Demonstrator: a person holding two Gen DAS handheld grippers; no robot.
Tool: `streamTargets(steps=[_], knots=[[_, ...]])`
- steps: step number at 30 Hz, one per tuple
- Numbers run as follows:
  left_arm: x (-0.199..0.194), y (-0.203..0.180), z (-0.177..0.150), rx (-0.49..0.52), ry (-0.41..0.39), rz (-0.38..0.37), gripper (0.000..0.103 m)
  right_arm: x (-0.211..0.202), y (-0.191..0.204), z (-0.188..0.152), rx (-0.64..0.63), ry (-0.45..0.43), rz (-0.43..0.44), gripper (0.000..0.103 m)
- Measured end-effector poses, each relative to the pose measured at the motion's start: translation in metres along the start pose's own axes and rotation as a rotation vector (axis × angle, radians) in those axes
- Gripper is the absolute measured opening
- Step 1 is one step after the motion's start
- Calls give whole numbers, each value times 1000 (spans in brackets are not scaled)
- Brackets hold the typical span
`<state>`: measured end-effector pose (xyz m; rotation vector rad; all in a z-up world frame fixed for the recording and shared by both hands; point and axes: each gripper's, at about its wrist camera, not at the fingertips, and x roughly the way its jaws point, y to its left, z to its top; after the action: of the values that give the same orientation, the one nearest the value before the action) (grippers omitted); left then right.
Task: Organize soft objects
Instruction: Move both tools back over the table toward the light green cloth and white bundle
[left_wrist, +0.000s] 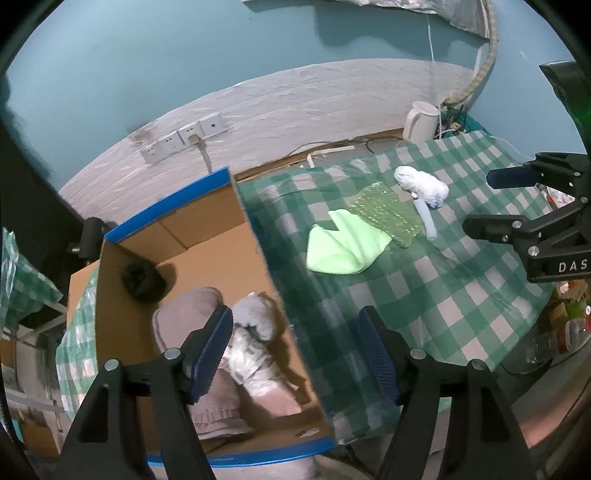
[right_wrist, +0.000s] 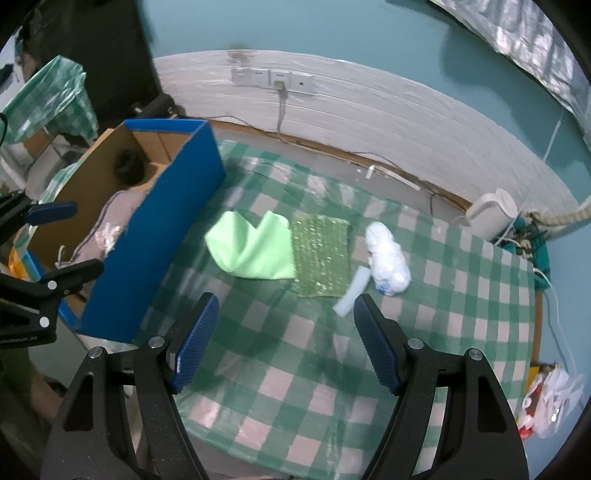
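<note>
A cardboard box (left_wrist: 207, 229) with blue outer walls (right_wrist: 159, 236) stands at the left end of the green-checked table (right_wrist: 303, 387). Inside lie a pinkish folded towel (left_wrist: 181, 314), a white-grey soft bundle (left_wrist: 255, 354) and a dark fuzzy ball (left_wrist: 142, 278). On the cloth lie a light green cloth (right_wrist: 251, 247), a green bubble-wrap sheet (right_wrist: 321, 254), a white wrapped bundle (right_wrist: 388, 254) and a pale blue strip (right_wrist: 352, 291). My left gripper (left_wrist: 295, 343) hangs open over the box's right wall, holding nothing. My right gripper (right_wrist: 286, 332) is open and holding nothing, above the table in front of the green items.
A white kettle (right_wrist: 491, 216) and tangled cables (right_wrist: 524, 236) sit at the table's far right corner. Wall sockets (right_wrist: 273, 79) with a plugged cord are behind. A plastic bag of items (right_wrist: 550, 402) lies beyond the right edge.
</note>
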<state>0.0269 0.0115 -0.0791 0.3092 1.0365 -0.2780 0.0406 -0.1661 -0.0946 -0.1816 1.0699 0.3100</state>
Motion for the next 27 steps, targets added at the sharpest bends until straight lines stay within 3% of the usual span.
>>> streamTargets(steps=[16, 20, 27], knots=[[20, -50, 19, 74, 40, -16, 72, -6, -67, -29, 122, -1, -36, 76], [25, -57, 22, 89, 47, -10, 78, -2, -80, -36, 143, 10, -44, 76], [40, -69, 29, 110, 69, -7, 78, 8, -97, -40, 175, 30, -55, 76]])
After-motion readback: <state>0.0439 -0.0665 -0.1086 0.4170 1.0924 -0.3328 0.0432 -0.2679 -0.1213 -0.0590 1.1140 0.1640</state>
